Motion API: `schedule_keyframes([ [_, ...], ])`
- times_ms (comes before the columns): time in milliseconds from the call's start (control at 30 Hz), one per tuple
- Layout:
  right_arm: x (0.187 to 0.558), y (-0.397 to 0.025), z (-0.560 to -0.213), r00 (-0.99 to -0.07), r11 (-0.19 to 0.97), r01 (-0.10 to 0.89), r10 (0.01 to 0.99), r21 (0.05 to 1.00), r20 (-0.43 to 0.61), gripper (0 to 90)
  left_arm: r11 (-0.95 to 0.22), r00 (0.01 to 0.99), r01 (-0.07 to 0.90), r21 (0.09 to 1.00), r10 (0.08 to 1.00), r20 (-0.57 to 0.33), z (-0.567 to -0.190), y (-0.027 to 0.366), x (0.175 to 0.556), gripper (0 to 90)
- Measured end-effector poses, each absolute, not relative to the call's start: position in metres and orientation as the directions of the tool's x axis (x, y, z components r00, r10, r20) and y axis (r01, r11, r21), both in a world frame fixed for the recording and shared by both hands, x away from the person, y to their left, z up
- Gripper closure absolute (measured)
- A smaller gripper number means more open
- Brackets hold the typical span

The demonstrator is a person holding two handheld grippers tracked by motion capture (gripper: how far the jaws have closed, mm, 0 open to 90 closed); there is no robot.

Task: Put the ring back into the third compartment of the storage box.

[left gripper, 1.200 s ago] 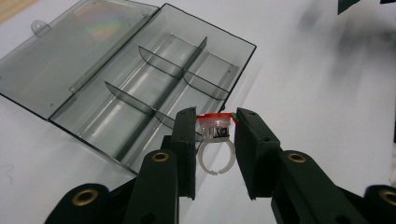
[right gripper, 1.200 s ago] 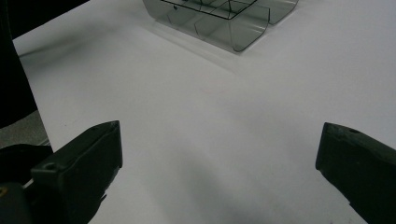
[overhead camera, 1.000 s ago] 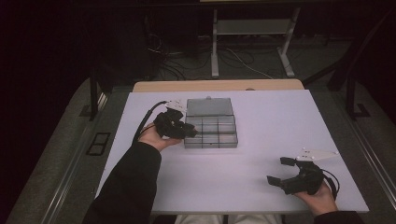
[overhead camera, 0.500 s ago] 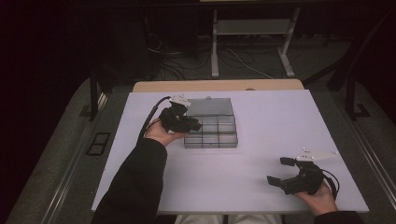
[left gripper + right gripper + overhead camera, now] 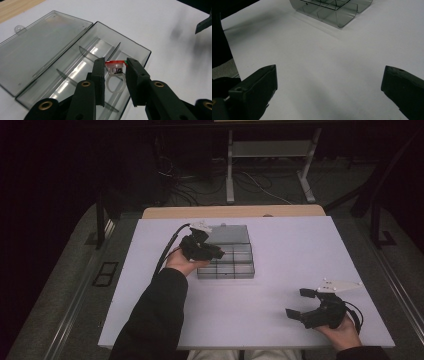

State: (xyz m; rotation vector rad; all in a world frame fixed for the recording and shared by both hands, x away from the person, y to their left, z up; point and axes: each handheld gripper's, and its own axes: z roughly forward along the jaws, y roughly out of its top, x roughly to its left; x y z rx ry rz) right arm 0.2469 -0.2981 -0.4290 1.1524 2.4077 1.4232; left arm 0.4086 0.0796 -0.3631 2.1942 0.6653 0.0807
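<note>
A clear grey compartment box (image 5: 240, 268) lies open on the white table, its lid (image 5: 229, 234) folded flat on the far side. My left gripper (image 5: 214, 253) hovers over the box's left part. In the left gripper view, the left gripper (image 5: 115, 70) is shut on a small toy ring (image 5: 114, 69) with a red top and a white band, held above a divided compartment of the box (image 5: 136, 46); the lid (image 5: 42, 45) lies beside it. My right gripper (image 5: 296, 302) rests near the front right of the table, open and holding nothing. In the right gripper view, the right gripper (image 5: 329, 82) points toward the box (image 5: 337, 15).
The white table (image 5: 300, 250) has bare room between the box and the right gripper. A wooden strip (image 5: 235, 212) runs along the far edge. Beyond it are table legs and cables on a dark floor.
My left gripper has moved a little to the right, further over the box. The right gripper has stayed where it was.
</note>
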Motion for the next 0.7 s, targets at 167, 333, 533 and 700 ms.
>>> schedule_keyframes([
  [167, 0.247, -0.298, -0.429, -0.704, 0.27, 0.551, 0.658, 0.79, 0.266, 0.4, -0.536, 0.865, 0.429, 0.728, 0.477, -0.158, -0.364, 0.07, 0.41, 68.0],
  [333, 0.247, -0.298, -0.429, -0.706, 0.27, 0.55, 0.657, 0.791, 0.266, 0.4, -0.534, 0.866, 0.43, 0.728, 0.472, -0.166, -0.365, 0.061, 0.413, 68.0],
  [533, 0.246, -0.297, -0.429, -0.708, 0.272, 0.549, 0.654, 0.791, 0.266, 0.4, -0.535, 0.871, 0.428, 0.728, 0.46, -0.173, -0.371, 0.05, 0.417, 68.0],
  [700, 0.246, -0.298, -0.428, -0.709, 0.272, 0.548, 0.653, 0.791, 0.266, 0.4, -0.545, 0.874, 0.429, 0.721, 0.45, -0.18, -0.377, 0.043, 0.419, 67.9],
])
